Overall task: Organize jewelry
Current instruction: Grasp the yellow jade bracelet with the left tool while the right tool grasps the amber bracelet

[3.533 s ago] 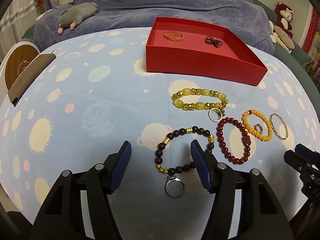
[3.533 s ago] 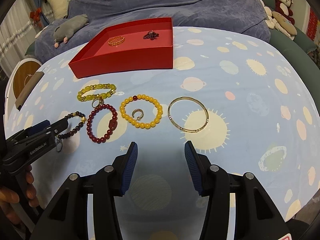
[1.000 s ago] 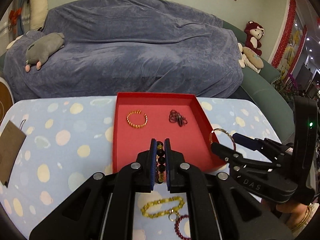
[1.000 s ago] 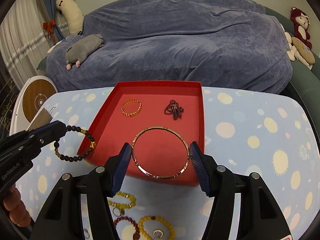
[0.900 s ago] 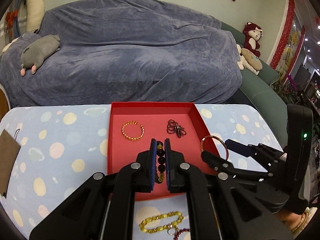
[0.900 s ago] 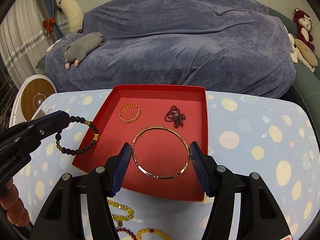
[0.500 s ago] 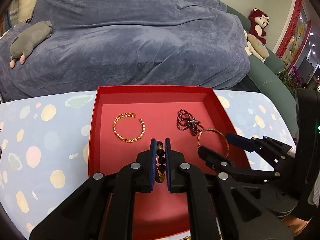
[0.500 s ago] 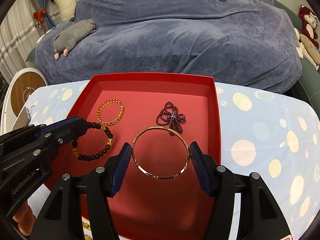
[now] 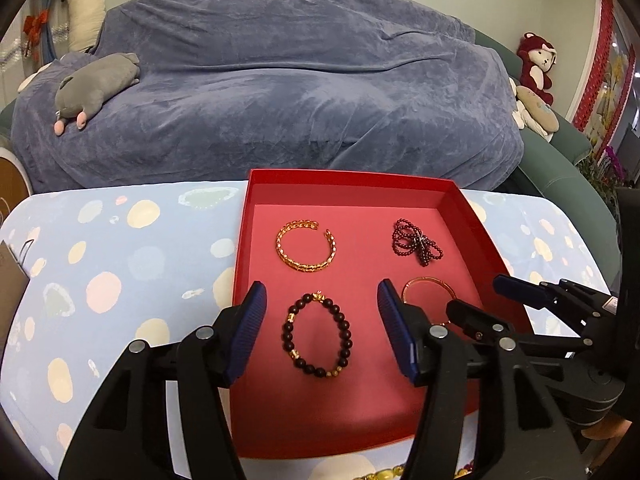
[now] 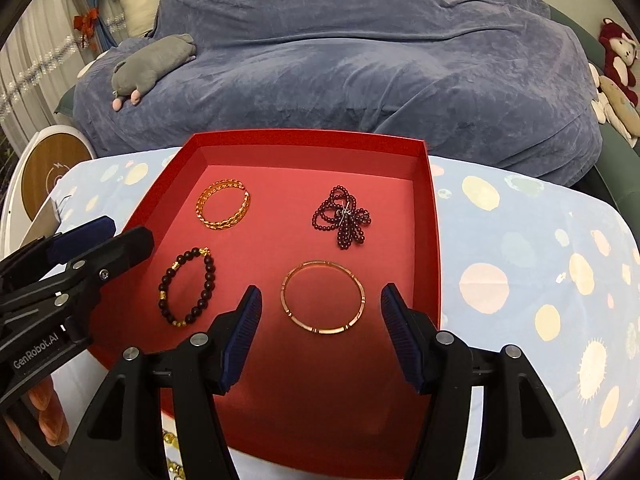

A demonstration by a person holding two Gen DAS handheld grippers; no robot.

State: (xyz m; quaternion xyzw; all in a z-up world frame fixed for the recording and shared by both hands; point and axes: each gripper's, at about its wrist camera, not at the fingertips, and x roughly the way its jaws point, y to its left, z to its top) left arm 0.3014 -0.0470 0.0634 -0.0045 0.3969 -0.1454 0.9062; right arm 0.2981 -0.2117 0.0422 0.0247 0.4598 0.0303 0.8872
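A shallow red tray (image 9: 472,216) with low upright walls and a paler, pinkish floor sits on a pale blue tablecloth (image 9: 120,264) printed with suns and planets, filling the middle of both wrist views. Four pieces of jewelry lie flat on its floor, each well apart from the others.

At the upper left of the tray is an open gold cuff bracelet (image 9: 306,250) with a woven, chain-like band and a gap at its top right. At the upper right lies a garnet-red strand of tiny beads (image 9: 418,243), bunched into several loops around a small silvery knot. At the lower left is a dark bead bracelet (image 9: 318,334): round, near-black beads with a few small gold spacers and a gold charm at its top. At the lower right is a thin rose-gold bangle (image 10: 323,297), a plain rigid hoop with short segment marks along its rim.

The left gripper (image 9: 320,326) hangs above the dark bead bracelet, its jaws opening and the blue pads clear of the beads, which rest on the tray floor between them. The right gripper (image 10: 322,326) stands wide around the bangle, its pads beside the hoop without touching it.

Behind the table a slate-blue cover (image 10: 360,52) drapes a sofa, with a grey plush animal (image 10: 150,64) lying at the upper left.
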